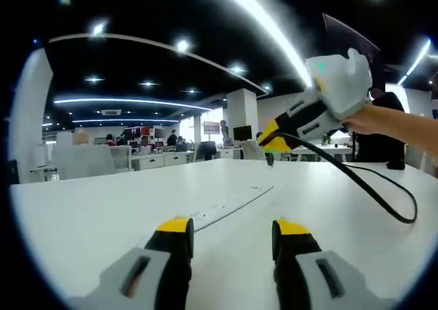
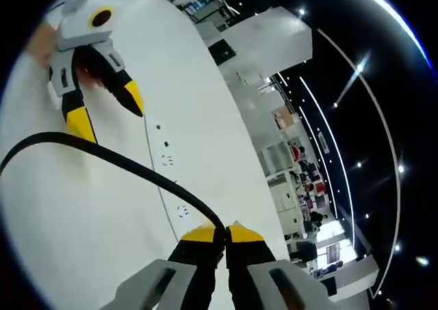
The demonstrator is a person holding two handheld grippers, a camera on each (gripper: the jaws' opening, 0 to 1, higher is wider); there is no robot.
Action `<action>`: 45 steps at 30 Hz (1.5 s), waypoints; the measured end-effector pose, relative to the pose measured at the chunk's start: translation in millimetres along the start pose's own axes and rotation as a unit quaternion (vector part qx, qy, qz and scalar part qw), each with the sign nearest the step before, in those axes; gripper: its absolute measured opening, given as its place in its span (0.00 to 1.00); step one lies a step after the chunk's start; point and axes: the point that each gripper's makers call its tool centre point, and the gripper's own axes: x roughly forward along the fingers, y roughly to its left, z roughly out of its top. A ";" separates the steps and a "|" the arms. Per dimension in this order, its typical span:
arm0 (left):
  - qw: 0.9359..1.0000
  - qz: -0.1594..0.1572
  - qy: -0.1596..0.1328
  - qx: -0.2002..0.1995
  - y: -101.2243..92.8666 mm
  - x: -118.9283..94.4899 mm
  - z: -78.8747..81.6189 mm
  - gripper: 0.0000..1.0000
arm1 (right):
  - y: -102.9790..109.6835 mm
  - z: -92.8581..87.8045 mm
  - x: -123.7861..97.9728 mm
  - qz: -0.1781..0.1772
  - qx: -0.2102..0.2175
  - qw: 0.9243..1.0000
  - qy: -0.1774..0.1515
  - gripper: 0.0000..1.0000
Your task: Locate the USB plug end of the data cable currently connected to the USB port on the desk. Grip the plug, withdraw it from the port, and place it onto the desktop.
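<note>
My right gripper [image 2: 222, 235] is shut on the end of a black data cable [image 2: 102, 152], which curves away to the left over the white desk [image 2: 82, 228]. In the left gripper view the right gripper [image 1: 272, 137] hangs above the desk [image 1: 102, 207] at upper right. A short dark stub pokes out under its yellow fingertips. The cable [image 1: 383, 187] droops from it in a loop to the right. My left gripper [image 1: 233, 231] is open and holds nothing, low over the desk. It also appears as the left gripper [image 2: 109, 113] at the upper left of the right gripper view.
A narrow port strip [image 1: 233, 204] runs along the desk's middle, and its sockets [image 2: 166, 161] show as small marks. A person's hand [image 1: 390, 122] holds the right gripper. Far behind are office desks, chairs [image 1: 82, 161], pillars and people.
</note>
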 end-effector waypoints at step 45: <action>1.000 0.005 -0.013 -0.014 5.8 -3.1 3.9 0.46 | 7.7 -9.1 -2.4 -0.001 0.154 0.986 -0.066 0.19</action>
